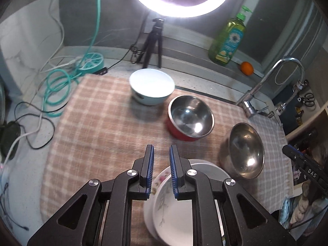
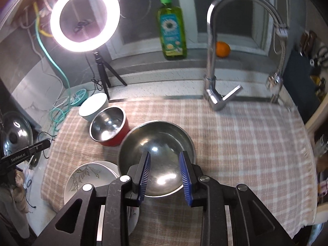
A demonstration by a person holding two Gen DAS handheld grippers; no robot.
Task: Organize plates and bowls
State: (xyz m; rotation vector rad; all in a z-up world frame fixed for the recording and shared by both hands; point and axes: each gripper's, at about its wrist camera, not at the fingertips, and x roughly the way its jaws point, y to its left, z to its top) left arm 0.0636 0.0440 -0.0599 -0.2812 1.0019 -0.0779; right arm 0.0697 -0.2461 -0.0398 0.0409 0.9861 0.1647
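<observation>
Plates (image 1: 174, 211) stacked at the near edge of the checked cloth (image 1: 98, 127), floral one on top, under the left gripper (image 1: 161, 170), fingers narrowly parted, holding nothing. Just right of the stack, steel bowl (image 2: 156, 155) below the right gripper (image 2: 165, 174), fingers wider apart, also empty. Farther back, red bowl (image 2: 109, 129) close beside the steel one, then white bowl (image 2: 93, 106) touching it. Beyond, ring light (image 2: 85, 16), soap bottle (image 2: 171, 30), faucet (image 2: 213, 78).
</observation>
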